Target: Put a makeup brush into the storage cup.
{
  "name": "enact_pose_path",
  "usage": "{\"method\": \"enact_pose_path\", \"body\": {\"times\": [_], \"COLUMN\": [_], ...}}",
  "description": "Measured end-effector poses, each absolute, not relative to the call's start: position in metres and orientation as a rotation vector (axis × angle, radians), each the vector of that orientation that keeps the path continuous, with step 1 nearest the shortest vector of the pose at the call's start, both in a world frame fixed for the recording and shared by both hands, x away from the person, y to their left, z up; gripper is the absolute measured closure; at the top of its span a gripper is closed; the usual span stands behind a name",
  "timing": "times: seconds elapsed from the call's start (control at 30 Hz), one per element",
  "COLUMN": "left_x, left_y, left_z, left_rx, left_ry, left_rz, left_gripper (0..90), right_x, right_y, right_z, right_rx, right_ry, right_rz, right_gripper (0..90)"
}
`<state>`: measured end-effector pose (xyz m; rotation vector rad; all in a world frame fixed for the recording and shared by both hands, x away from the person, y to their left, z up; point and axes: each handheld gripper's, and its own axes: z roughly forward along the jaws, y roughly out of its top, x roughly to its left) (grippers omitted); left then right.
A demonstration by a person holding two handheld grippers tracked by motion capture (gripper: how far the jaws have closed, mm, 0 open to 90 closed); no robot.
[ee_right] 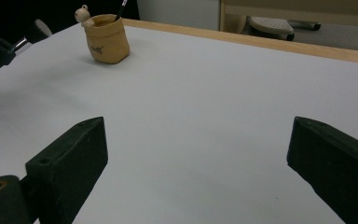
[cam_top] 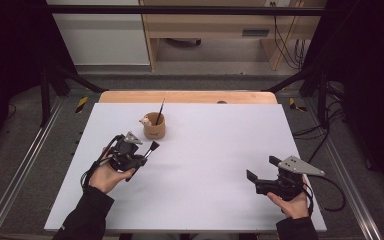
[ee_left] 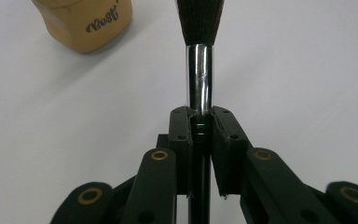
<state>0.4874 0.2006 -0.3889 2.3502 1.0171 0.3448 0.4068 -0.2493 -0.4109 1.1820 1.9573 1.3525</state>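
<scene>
- A white counter (cam_top: pixel 205 165) seen from above, with a person's two forearms coming in from the near edge, each hand holding a black two-jaw gripper.
- The left gripper (cam_top: pixel 141 159) sits at the near left of the counter, held in the person's left hand (cam_top: pixel 107 175). Its jaws are pinched tight on a brush (ee_left: pixel 199 84), gripping the black handle just below the shiny metal collar.
- The brush has dark bristles that point away from the gripper, up and towards the far side. In the high view its bristle end (cam_top: pixel 153 147) lies just near of a small cup and apart from it.
- The cup (cam_top: pixel 155 126) is tan, shaped like a little sack, with dark lettering on its side and a small animal figure on its rim. It stands upright on the far left part of the counter.
- A second, thin brush (cam_top: pixel 160 111) leans inside the cup, handle up.
- The right gripper (cam_top: pixel 260 176) rests at the near right, well apart from the cup, held in the right hand (cam_top: pixel 292 205). Its jaws are spread wide with nothing between them.
</scene>
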Motion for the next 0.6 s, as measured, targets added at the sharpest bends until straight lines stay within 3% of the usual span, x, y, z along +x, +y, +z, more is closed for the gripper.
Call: {"method": "enact_pose_path", "body": {"times": [0.6], "left_x": [0.479], "left_y": [0.206], "left_z": [-0.372], "left_rx": [2.133], "left_ry": [1.02], "left_rz": [0.45], "left_gripper": [78.4], "right_x": [0.407], "right_y": [-0.249], "right_z": [-0.411], "right_rx": [1.179], "right_ry": [1.956], "right_rz": [1.356], "right_gripper": [5.7]}}
